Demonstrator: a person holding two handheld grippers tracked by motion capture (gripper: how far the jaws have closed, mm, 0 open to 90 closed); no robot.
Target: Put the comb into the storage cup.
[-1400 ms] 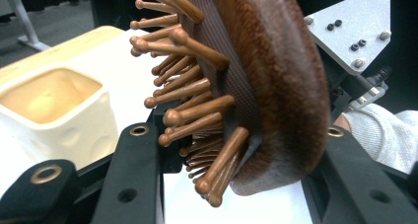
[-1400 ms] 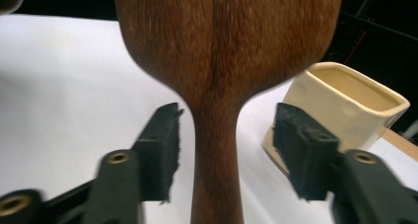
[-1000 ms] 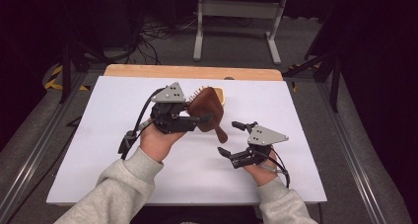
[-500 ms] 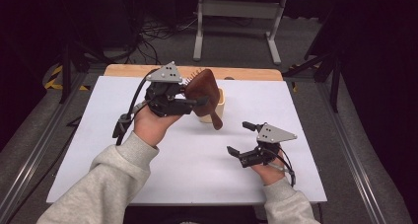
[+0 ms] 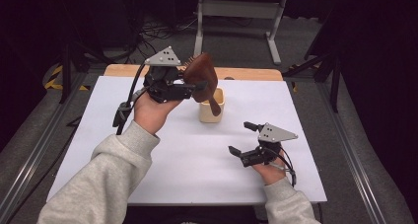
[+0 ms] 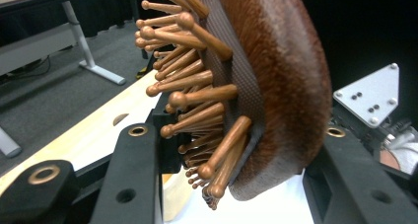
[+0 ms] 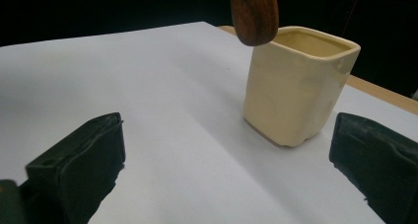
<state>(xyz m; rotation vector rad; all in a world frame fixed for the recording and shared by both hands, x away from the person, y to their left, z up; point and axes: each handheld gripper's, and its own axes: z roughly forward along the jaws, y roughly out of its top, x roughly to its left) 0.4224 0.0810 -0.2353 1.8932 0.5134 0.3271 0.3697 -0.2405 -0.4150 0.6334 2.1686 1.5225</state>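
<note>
Right gripper (image 5: 245,137) sat open and empty at near right, same as before. Left gripper (image 5: 197,87) had lifted the dark brown wooden paddle hairbrush (image 5: 201,76) higher and farther, clamped on its head. One brush, one cream square ceramic cup (image 5: 211,105). Brush's handle hung over the cup's rim; rounded wooden pins faced left.

**Hairbrush held above the cup**

You had the brown wooden hairbrush (image 5: 201,75) lifted off the table, its oval head uppermost and its round-tipped wooden bristles (image 6: 197,93) facing away from you. Its handle (image 7: 253,13) slanted down, its tip hanging just over the rim of the cream square cup (image 5: 212,105), which stood upright mid-table.
</note>
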